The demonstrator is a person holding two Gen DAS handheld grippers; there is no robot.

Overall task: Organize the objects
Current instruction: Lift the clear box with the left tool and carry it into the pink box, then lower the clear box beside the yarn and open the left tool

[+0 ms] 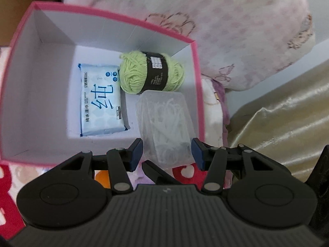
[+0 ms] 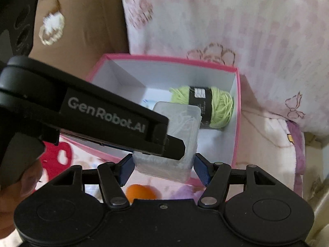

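Observation:
A clear plastic case (image 1: 164,119) of small white pieces hangs over the near right corner of the open pink box (image 1: 115,14). My left gripper (image 1: 167,154) is shut on the case, its blue pads pressing two opposite sides. In the right wrist view my right gripper (image 2: 163,169) is shut on the same case (image 2: 178,119) across its other sides, and the left gripper's finger (image 2: 115,115) crosses in front. On the box floor lie a blue wet-wipes pack (image 1: 101,100) and a green yarn ball (image 1: 133,76).
The pink box (image 2: 164,57) sits on a bed sheet with red hearts. An orange ball (image 2: 140,192) lies on the sheet just in front of it. Pink floral bedding (image 1: 226,20) lies behind, gold satin fabric (image 1: 283,113) to the right, brown cloth (image 2: 86,20) at back left.

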